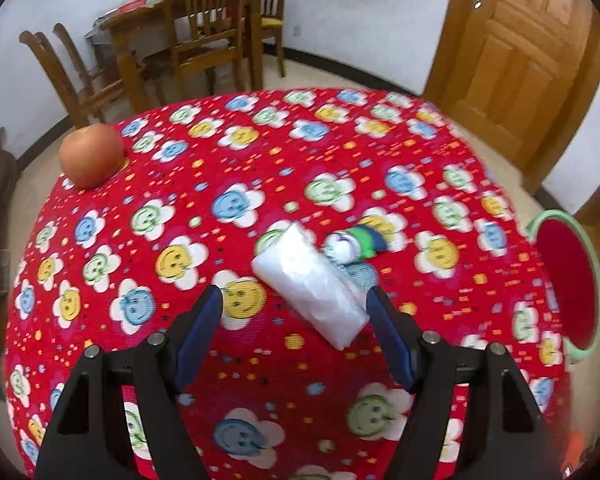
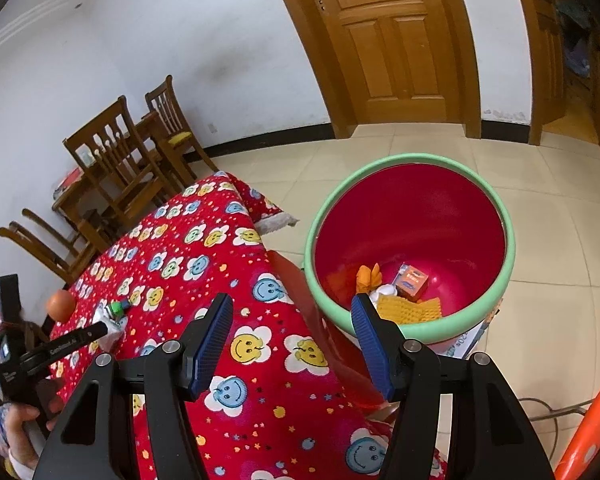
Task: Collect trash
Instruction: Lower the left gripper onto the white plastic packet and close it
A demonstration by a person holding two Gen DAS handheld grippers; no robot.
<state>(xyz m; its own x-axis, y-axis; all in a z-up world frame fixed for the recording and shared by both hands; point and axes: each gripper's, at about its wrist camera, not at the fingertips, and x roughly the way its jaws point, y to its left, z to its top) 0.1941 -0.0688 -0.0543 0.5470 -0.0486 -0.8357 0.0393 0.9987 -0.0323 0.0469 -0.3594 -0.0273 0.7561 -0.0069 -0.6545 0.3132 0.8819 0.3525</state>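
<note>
A clear plastic packet lies on the red flowered tablecloth, with a crumpled green, blue and white wrapper touching its far end. My left gripper hangs open just above the cloth. The packet's near end sits between the fingers, close to the right one, and neither pad presses it. My right gripper is open and empty over the table's corner, beside the green-rimmed red bin. From the right wrist, the packet and wrapper are small at far left.
A round orange-red fruit sits near the table's far left edge. The bin stands on the floor off the table's right side and holds several scraps. Wooden chairs and a door are behind. A hand holds the left gripper.
</note>
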